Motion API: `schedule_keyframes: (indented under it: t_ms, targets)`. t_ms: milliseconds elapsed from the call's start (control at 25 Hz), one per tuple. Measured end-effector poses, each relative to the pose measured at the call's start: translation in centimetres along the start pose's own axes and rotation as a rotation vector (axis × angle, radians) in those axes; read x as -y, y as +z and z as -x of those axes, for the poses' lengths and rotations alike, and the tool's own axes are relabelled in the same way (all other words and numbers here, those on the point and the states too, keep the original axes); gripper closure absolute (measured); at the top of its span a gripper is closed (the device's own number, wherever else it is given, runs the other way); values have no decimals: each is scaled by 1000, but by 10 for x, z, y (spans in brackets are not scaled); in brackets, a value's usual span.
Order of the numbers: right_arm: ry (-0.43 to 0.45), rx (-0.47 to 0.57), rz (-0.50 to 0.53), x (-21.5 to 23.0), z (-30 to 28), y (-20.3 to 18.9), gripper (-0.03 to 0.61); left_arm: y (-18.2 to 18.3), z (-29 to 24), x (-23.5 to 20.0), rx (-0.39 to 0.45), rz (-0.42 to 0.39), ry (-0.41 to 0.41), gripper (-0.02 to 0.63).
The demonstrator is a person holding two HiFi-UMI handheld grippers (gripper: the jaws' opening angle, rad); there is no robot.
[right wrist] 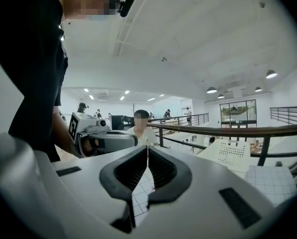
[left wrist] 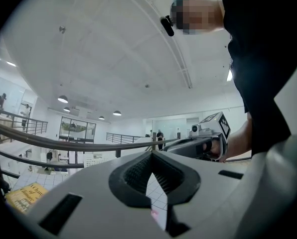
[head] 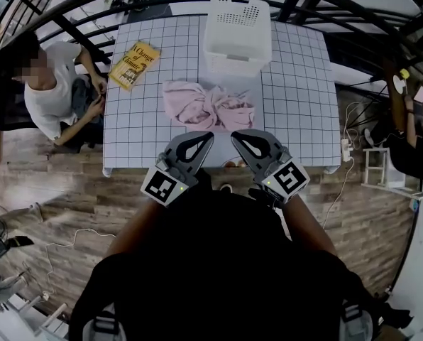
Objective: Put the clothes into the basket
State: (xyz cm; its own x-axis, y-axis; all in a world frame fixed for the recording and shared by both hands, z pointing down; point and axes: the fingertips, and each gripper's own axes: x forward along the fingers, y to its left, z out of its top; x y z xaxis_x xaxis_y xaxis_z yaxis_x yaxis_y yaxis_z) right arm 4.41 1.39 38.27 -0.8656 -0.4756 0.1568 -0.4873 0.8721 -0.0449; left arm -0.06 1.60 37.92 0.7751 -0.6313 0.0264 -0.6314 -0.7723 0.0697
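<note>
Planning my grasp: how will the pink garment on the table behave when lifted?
The pink garment lies crumpled in soft twisted folds, so it is probably floppy and would dangle from a pinch. It looks thin, so likely light. Pushed, it would probably bunch up.

Basket (head: 238, 27) is white plastic, smooth with a slight sheen, and its walls are punched with little holes. The clothes (head: 208, 106) are soft pink cloth, matt and all crumpled. The table (head: 297, 84) top looks like a smooth white sheet printed with a thin dark grid, pretty flat finish. The book (head: 135, 64) has a yellow paper cover with a bit of gloss. The left gripper (head: 211, 135) and right gripper (head: 233, 135) are both matt grey plastic shells, and the pads (left wrist: 136, 176) inside are black, ribbed and rubbery-looking. Railing (right wrist: 238, 130) looks like dark painted metal tube. Floor (head: 48, 183) is wood-look planks, low sheen.
</note>
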Motion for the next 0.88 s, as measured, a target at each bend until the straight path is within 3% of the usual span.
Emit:
schedule_keyframes:
  t_ms: [880]
  targets:
    - [27, -395, -9, 82, -124, -110, 560, -56, -34, -113, -24, 13, -58, 614]
